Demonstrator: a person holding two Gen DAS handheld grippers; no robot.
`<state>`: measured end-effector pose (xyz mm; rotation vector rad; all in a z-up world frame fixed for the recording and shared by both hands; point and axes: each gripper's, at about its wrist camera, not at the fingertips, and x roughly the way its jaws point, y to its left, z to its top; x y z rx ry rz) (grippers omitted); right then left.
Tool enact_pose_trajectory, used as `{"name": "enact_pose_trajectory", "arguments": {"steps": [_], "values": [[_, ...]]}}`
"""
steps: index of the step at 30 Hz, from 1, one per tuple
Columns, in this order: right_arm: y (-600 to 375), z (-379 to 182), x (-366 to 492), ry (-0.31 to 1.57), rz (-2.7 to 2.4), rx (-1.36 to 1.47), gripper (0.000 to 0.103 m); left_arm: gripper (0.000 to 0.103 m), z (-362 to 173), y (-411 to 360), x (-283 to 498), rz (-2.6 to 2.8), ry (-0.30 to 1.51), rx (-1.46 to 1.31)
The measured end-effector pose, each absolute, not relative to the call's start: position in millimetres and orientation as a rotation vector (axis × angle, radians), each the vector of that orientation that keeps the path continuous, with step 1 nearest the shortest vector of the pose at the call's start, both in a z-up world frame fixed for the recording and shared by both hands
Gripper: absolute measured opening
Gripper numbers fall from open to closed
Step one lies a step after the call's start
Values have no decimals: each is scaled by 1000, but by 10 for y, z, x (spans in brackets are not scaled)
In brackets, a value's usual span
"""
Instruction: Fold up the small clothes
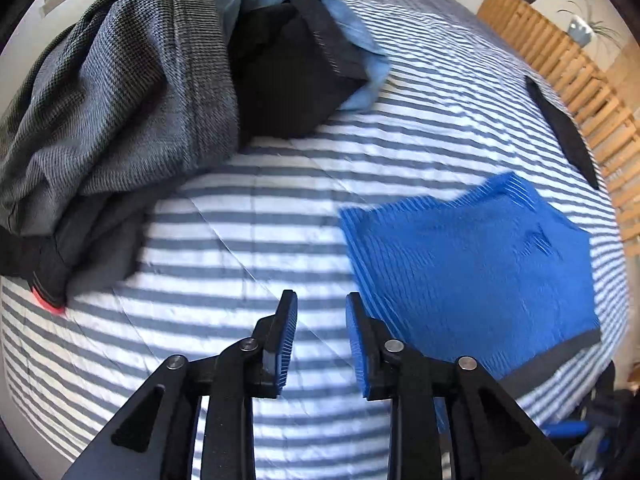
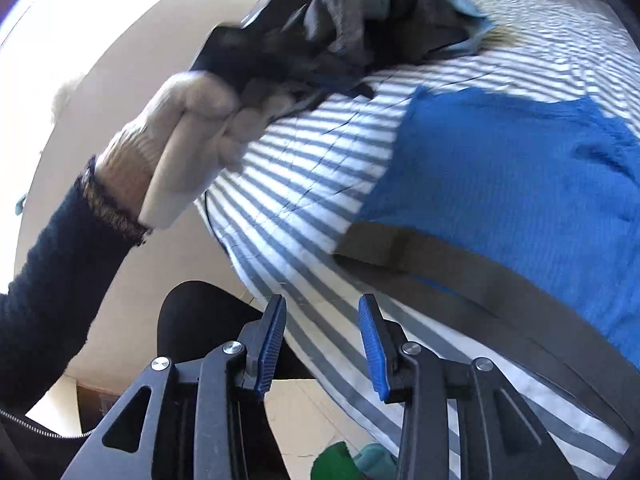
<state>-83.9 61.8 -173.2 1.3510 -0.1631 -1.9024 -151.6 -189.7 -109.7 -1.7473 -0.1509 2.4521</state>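
At about ten o'clock a heap of grey and dark clothes [image 1: 120, 92] sits on the striped bedcover [image 1: 248, 208]. The left gripper [image 1: 321, 312] and right gripper [image 2: 322, 316] hover parted, holding nothing. The blue garment [image 1: 472, 256] lies flat toward three o'clock.

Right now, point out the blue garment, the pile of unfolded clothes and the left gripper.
blue garment [image 1: 472, 264]: left wrist view, middle of its ribbed fabric.
pile of unfolded clothes [image 1: 120, 112]: left wrist view, grey knit on top.
left gripper [image 1: 322, 344]: left wrist view, gap between its fingertips.
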Motion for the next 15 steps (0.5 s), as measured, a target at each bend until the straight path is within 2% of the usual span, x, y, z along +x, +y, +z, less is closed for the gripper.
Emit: {"name": "enact_pose_trajectory", "arguments": {"steps": [1, 2, 6, 9, 10, 11, 12, 13, 15], "values": [[858, -1682, -864, -175, -1964, 1351, 34, 55, -1086, -1801, -1364, 2426, -159, -1738], [1109, -1633, -894, -187, -2035, 1359, 34, 65, -1098, -1707, -1208, 2404, -174, -1729], [2206, -1603, -945, -280, -2286, 1443, 34, 65, -1341, -1281, -903, 2353, -205, -1777], [2895, -1694, -961, -319, -2442, 1517, 34, 63, -1419, -1329, -753, 2366, -279, -1820], [3131, -1722, -938, -363, -2463, 1536, 34, 57, -1456, -1341, -737, 2360, -312, -1828], [3326, -1775, -951, -420, -2473, 1552, 34, 44, -1485, -1349, -715, 2352, -343, -1840], [3455, -1822, -959, -467, -2481, 1564, 34, 36, -1503, -1343, -692, 2341, -362, -1855], [3568, -1870, -979, -496, -2489, 1575, 34, 24, -1540, -1338, -684, 2332, -368, -1862], [3733, -1926, -984, -532, -2497, 1591, 34, 16, -1577, -1284, -695, 2316, -373, -1867]]}}
